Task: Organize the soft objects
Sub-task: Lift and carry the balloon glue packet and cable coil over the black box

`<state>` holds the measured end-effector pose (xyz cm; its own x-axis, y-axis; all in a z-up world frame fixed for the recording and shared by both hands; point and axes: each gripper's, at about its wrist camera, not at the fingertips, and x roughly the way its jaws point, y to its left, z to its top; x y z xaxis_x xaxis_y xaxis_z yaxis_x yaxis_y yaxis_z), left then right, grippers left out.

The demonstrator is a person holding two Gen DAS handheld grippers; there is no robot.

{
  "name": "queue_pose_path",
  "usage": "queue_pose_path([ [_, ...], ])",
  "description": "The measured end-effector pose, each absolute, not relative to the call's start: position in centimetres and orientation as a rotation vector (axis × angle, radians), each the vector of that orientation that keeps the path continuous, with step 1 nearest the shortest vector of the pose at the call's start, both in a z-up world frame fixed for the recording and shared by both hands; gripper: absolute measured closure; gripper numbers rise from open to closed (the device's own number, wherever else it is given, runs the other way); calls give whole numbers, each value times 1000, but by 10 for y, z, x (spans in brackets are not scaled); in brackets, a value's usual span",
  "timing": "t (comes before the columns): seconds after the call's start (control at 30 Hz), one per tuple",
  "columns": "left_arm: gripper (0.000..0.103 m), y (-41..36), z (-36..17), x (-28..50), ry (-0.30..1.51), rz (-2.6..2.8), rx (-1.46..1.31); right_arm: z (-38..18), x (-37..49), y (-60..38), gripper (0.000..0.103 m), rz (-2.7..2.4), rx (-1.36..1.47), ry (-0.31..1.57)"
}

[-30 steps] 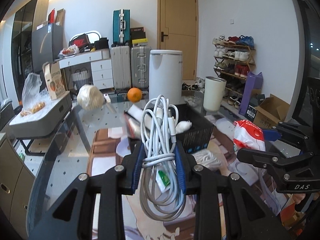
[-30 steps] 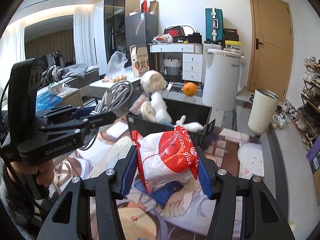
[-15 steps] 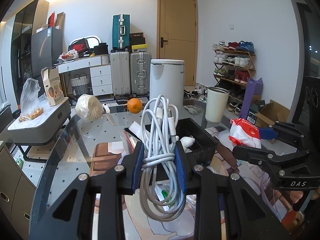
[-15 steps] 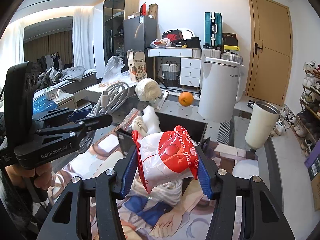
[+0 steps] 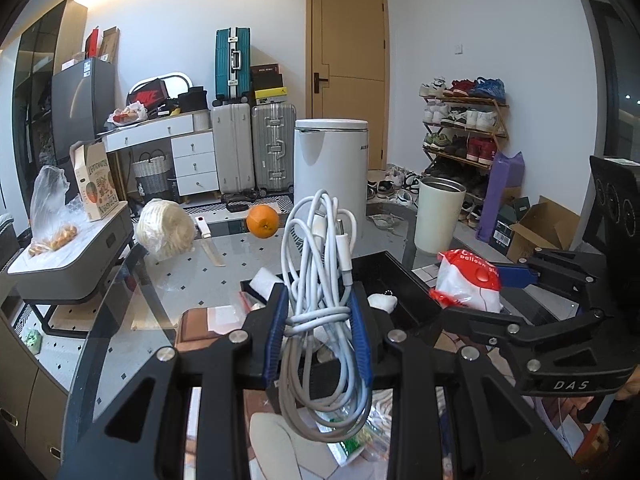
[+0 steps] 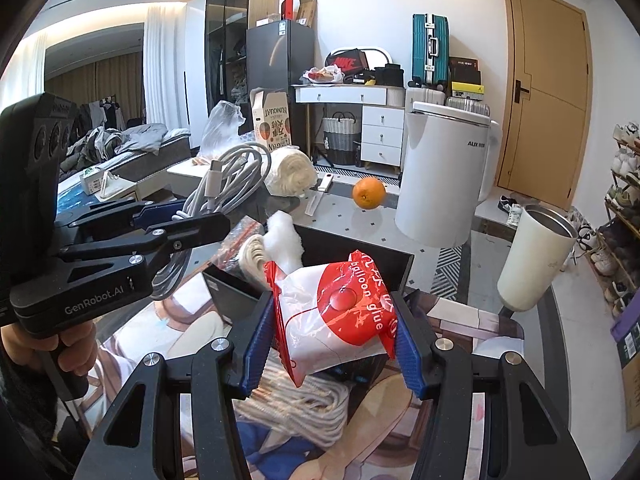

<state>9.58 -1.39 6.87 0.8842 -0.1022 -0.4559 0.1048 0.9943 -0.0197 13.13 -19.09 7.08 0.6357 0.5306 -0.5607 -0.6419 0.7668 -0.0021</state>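
My left gripper (image 5: 319,334) is shut on a coiled white cable bundle (image 5: 320,280) and holds it in the air just in front of a black bin (image 5: 384,272). My right gripper (image 6: 334,340) is shut on a red and white balloon glue bag (image 6: 340,312), held near the bin's (image 6: 356,248) front edge. The bin holds white soft items (image 6: 284,240). The left gripper with the cable (image 6: 224,184) shows at the left of the right wrist view. The right gripper with the bag (image 5: 468,284) shows at the right of the left wrist view.
On the glass table stand an orange (image 5: 262,220), a ball of cream twine (image 5: 164,228), a white appliance (image 5: 330,172) and a cream tumbler (image 5: 438,216). A coil of white rope (image 6: 304,404) lies on the printed mat below the right gripper.
Both grippers have risen and drawn back a little from the bin, each still holding its object. The bin now sits lower and nearer in both views.
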Motion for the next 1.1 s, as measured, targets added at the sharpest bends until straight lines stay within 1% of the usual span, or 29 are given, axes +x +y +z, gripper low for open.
queue_pose_path([
  [0.53, 74, -14, 54, 142, 537, -129, 19, 48, 181, -165, 48, 695, -282, 646],
  [1.1, 74, -19, 47, 168, 582, -190, 71, 40, 204, -144, 48, 758, -391, 705],
])
